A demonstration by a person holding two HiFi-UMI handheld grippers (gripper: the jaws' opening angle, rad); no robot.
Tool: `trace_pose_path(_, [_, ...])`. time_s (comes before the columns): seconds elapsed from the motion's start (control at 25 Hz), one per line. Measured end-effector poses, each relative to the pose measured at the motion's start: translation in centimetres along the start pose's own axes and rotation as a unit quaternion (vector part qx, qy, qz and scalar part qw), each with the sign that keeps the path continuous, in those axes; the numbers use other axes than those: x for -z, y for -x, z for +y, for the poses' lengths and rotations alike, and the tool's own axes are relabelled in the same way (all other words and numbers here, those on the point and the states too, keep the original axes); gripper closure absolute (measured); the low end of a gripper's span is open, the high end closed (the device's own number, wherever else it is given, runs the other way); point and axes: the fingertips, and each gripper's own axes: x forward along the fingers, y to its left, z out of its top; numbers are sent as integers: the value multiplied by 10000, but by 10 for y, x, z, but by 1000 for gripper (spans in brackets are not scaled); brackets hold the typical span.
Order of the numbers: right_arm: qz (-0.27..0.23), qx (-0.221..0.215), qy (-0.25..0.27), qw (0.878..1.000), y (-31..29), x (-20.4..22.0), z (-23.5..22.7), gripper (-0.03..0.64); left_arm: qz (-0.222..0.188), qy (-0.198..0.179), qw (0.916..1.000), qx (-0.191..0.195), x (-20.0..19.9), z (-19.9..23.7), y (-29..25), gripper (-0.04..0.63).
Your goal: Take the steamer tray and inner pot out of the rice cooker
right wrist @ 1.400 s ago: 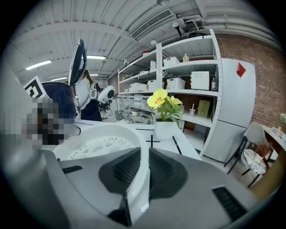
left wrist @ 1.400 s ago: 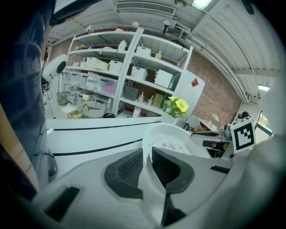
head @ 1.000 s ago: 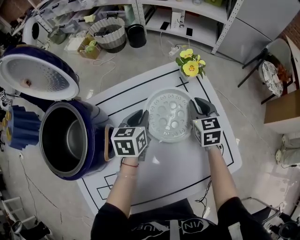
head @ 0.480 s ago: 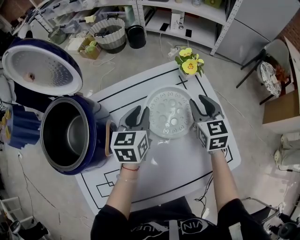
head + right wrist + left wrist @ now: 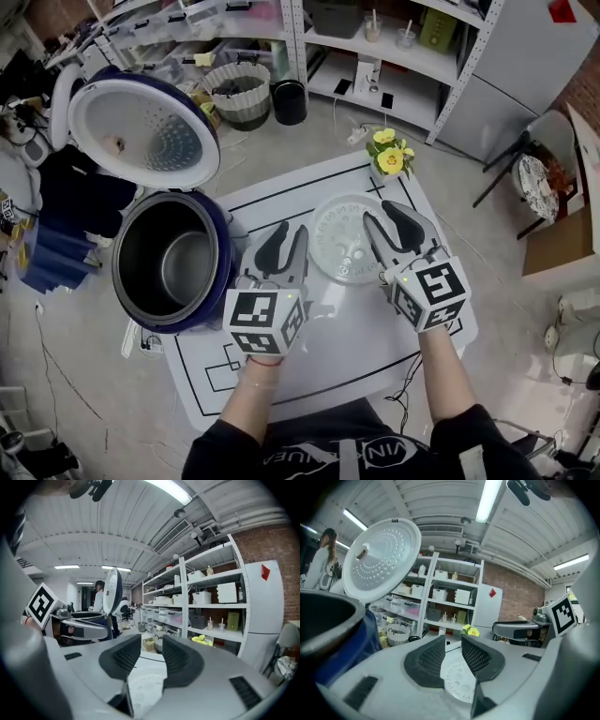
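Steamer tray, white round perforated plastic [image 5: 342,246]: lies flat on the white desk with black line markings [image 5: 347,352]. It is outside the cooker, between the two tongs, and gripped by neither.

Left tongs [image 5: 289,232]: jaws a narrow gap apart, nothing between them. Held above the desk, just beside the tray's left edge.

Right tongs [image 5: 382,217]: jaws somewhat wider apart, empty. Held above the tray's right edge.

Yellow flowers [image 5: 389,157]: at the desk's far edge, beyond the tray.

Rice cooker, dark blue, round [image 5: 225,246]: at the desk's left end, with its white-lined lid [image 5: 141,131] swung up.

Inner pot, bare metal [image 5: 178,272]: seated in the cooker body, well apart from both tongs.

Step in hand, as judged: the tray is out and the pot remains. The next move calls for both tongs to go left to the cooker mouth and take the pot's rim on opposite sides. They would then lift it straight up and set it on bare desk.
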Motion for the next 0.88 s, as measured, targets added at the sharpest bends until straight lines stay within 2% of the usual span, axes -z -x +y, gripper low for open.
trace_pose_path(0.24, [-388,-636,86,9972,-10,-54,56,479,-491,25,9988,-25,-47,12,46,514])
trace_pose_path(0.56, [-698,-1409,246,9873,-32,-104,129,479,-1116,296,9933,1,-101,27,113,514])
trace_pose_path(0.72, [-728,-1714,282,9821,-45,-116,169,479,-1223,159,9914,-442,-112,64,151,514])
trace_pose_path(0.88, [-595,-1920,129,9795,-60,-112,199,479,-1183,-112,9865,-1124,-113,108,192,505])
